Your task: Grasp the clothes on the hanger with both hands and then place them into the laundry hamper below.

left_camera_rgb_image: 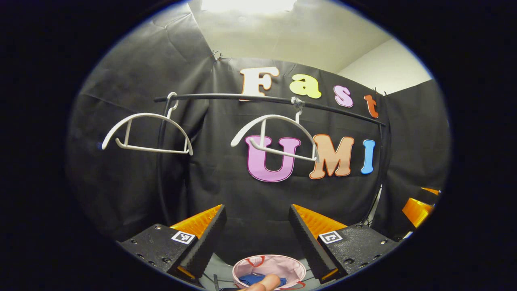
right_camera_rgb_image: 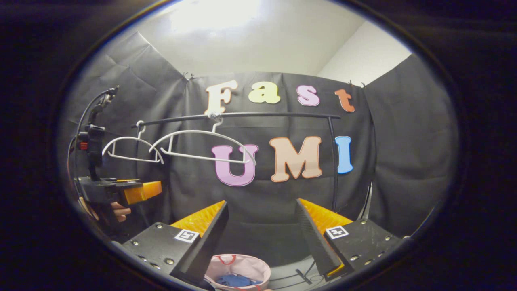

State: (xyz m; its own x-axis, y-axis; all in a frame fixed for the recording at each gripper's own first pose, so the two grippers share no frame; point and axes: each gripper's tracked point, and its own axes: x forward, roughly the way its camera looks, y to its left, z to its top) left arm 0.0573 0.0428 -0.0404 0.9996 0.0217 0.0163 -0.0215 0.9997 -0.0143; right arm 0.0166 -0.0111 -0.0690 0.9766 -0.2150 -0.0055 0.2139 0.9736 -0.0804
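Left gripper view: the pink hamper (left_camera_rgb_image: pixel 270 264) sits low between the fingers, with the blue clothes (left_camera_rgb_image: pixel 253 279) inside it. Two bare white hangers (left_camera_rgb_image: pixel 274 137) hang on the black rail (left_camera_rgb_image: pixel 226 96). The left gripper (left_camera_rgb_image: pixel 257 226) is raised, jaws apart, empty.

Right gripper view: the hamper (right_camera_rgb_image: pixel 238 268) holds the clothes (right_camera_rgb_image: pixel 233 280). The right gripper (right_camera_rgb_image: pixel 262 226) is level, jaws apart, empty. A hand (right_camera_rgb_image: pixel 118 211) holds the left gripper (right_camera_rgb_image: pixel 141 190) at far left; its jaw state cannot be told here.

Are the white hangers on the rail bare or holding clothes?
Bare. Both white hangers hang on the rail without clothes; blue cloth lies in the laundry hamper below.
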